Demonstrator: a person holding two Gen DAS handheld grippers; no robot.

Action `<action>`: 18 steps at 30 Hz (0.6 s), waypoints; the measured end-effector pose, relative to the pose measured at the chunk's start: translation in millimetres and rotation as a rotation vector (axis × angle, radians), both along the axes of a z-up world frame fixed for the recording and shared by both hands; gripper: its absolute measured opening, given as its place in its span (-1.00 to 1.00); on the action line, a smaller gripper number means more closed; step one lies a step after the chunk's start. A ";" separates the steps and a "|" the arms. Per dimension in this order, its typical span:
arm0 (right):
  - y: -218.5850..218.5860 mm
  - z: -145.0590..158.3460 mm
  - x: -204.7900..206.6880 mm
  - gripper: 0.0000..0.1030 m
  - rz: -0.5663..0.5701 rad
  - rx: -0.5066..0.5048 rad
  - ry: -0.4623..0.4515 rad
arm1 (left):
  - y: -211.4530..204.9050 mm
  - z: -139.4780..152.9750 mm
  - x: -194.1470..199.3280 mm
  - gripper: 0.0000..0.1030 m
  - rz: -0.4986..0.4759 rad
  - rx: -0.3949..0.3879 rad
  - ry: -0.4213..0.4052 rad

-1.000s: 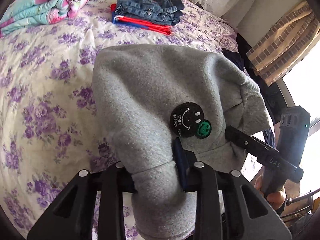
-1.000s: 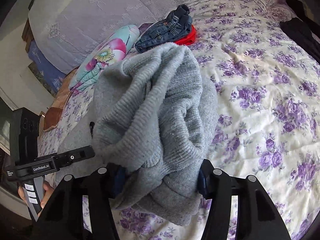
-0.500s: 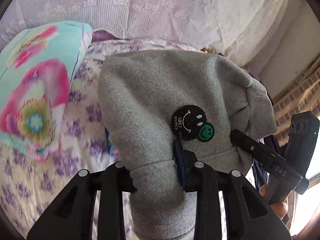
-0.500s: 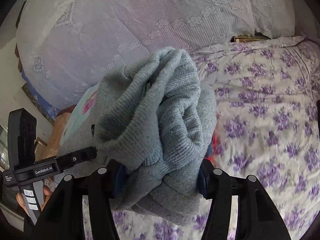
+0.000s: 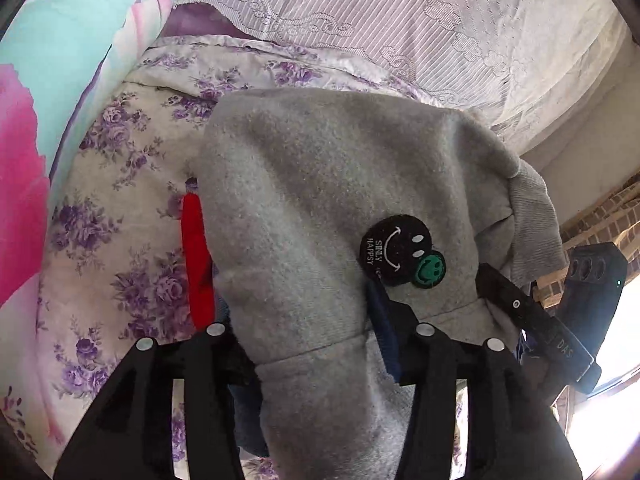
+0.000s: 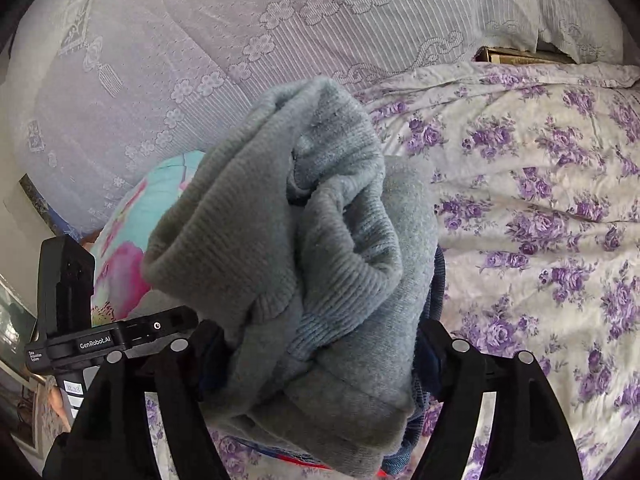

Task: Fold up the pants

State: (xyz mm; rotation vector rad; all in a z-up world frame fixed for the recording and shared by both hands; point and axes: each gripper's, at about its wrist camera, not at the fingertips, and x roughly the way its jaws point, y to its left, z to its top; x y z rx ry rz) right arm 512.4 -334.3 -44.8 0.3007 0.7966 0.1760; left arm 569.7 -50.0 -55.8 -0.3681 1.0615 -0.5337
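The folded grey pants (image 5: pixel 304 200) with a black and green smiley patch (image 5: pixel 402 250) fill the left wrist view. My left gripper (image 5: pixel 316 344) is shut on one end of them. In the right wrist view the same grey pants (image 6: pixel 304 248) bunch up with a ribbed cuff showing, and my right gripper (image 6: pixel 320 352) is shut on them. Both grippers hold the bundle just above a stack of folded red (image 5: pixel 196 264) and denim clothes (image 6: pixel 438 280), mostly hidden under it. The fingertips are hidden in the fabric.
A floral purple bedsheet (image 6: pixel 540 220) covers the bed. A turquoise and pink rolled blanket (image 5: pixel 60 92) lies at the left. A white lace cover (image 6: pixel 240 32) stands behind. The other gripper's body shows in each view (image 5: pixel 560 320) (image 6: pixel 80 336).
Both grippers have carried the grey pants forward across the bed toward the headboard. The clothes stack, far away one second ago, now lies directly under the bundle.
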 end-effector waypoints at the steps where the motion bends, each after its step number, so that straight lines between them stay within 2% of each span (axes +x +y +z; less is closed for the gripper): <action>1: 0.8 7.5 -4.7 0.71 -0.014 -0.031 -0.021 | 1.4 5.0 -2.1 0.07 0.011 0.017 0.007; 2: -0.4 17.9 -11.4 0.71 -0.026 -0.052 -0.065 | 2.9 11.6 -5.8 0.29 0.036 0.046 0.007; 3: -4.7 30.0 -20.1 0.72 -0.053 -0.075 -0.122 | 4.8 20.6 -12.0 0.41 0.067 0.082 -0.021; 4: -6.8 43.9 -33.6 0.75 -0.089 -0.102 -0.177 | 7.1 32.6 -23.2 0.56 0.090 0.119 -0.075; 5: -9.5 57.3 -48.3 0.90 -0.129 -0.132 -0.219 | 9.4 46.0 -35.4 0.65 0.106 0.157 -0.130; 7: -12.4 80.8 -78.2 0.93 -0.176 -0.198 -0.260 | 14.9 70.5 -67.1 0.71 0.124 0.214 -0.221; 10: -5.6 95.2 -127.3 0.93 -0.176 -0.304 -0.212 | 18.1 99.9 -134.2 0.90 0.144 0.309 -0.343; 13: 7.8 82.8 -191.5 0.93 -0.160 -0.374 -0.153 | 17.4 110.2 -212.2 0.90 0.177 0.412 -0.411; 15: 20.2 64.1 -239.7 0.93 -0.137 -0.378 -0.106 | 20.6 109.4 -267.5 0.90 0.185 0.426 -0.417; 18: 37.6 38.4 -311.3 0.93 -0.112 -0.317 -0.074 | 25.4 102.6 -353.4 0.90 0.228 0.432 -0.432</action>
